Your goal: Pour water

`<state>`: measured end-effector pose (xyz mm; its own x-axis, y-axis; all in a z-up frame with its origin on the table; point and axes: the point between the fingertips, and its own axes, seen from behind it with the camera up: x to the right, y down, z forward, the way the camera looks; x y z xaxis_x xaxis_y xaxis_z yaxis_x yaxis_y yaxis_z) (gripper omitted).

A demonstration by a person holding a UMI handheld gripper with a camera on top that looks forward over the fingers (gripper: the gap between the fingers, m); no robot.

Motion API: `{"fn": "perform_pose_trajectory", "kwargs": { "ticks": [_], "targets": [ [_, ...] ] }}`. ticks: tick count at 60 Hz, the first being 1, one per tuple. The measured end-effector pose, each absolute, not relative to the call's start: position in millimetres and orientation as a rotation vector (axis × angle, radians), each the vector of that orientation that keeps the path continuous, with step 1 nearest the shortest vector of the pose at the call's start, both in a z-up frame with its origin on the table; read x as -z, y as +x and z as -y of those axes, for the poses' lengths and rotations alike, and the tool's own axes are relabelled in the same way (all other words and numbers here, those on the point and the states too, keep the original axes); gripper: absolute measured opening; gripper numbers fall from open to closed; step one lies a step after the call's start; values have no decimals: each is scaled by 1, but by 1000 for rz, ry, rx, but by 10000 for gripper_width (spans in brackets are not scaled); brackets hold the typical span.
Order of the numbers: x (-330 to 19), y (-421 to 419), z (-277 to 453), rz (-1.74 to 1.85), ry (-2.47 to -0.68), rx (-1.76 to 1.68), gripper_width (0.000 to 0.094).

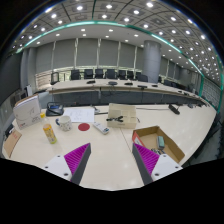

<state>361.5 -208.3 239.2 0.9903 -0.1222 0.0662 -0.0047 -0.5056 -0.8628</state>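
Note:
My gripper [112, 160] hovers over a pale table [110, 150] with its fingers spread wide apart and nothing between them. The magenta pads [76, 156] face inward on both sides. Beyond the left finger stands a small yellow bottle [49, 132] with an orange top. Just past it a white round dish or cup [65, 125] sits on the table. All of these are well ahead of the fingertips, out of reach of the fingers.
A cardboard box [160, 143] lies beside the right finger. A basket-like tray [122, 116] sits at mid-table with small items [101, 128] near it. A white appliance [28, 109] stands far left. Black chairs [100, 74] line a long desk behind.

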Motion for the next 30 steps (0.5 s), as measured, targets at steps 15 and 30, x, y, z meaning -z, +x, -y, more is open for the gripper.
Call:
{"fn": "perform_pose_trajectory", "kwargs": {
  "ticks": [15, 30],
  "targets": [
    [-223, 334, 203, -46, -2104, 84, 860],
    [-186, 220, 181, 109, -2125, -51, 859]
  ]
}}
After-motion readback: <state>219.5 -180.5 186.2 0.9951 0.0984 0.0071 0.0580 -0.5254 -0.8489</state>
